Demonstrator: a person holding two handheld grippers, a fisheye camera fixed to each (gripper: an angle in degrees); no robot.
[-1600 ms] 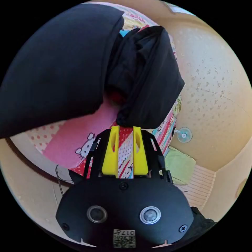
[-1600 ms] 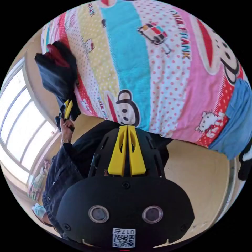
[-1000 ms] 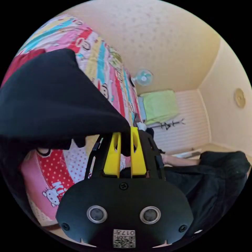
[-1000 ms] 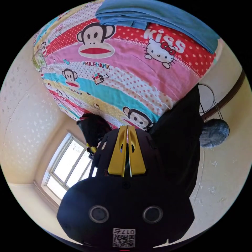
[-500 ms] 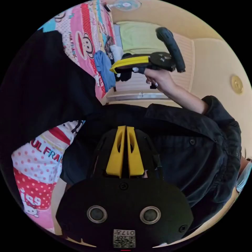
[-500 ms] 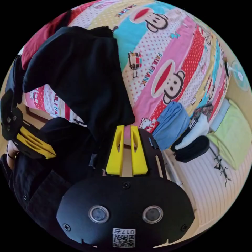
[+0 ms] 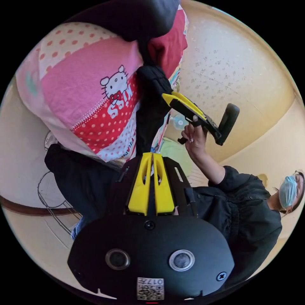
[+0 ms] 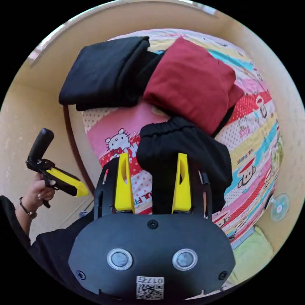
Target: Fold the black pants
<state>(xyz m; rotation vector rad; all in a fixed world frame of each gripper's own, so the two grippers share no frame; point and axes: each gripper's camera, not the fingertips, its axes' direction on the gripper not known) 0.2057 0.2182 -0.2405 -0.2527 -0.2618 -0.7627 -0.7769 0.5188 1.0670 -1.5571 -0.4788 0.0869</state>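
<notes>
Right tool (image 8: 152,159) has its jaws spread apart around the bunched black pants (image 8: 181,152) on the bed (image 8: 254,127); left tool (image 7: 152,155) has its jaws together, empty.

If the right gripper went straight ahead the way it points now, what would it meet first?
Most likely the bunched black pants: they sit right past the open right gripper, with their cloth already between its jaws. The folded dark red garment lies beyond. Depth is uncertain.

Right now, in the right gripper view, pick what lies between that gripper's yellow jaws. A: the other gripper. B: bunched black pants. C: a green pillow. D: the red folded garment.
B: the right gripper stands open with the black pants bunched between its jaws, unclamped.
</notes>
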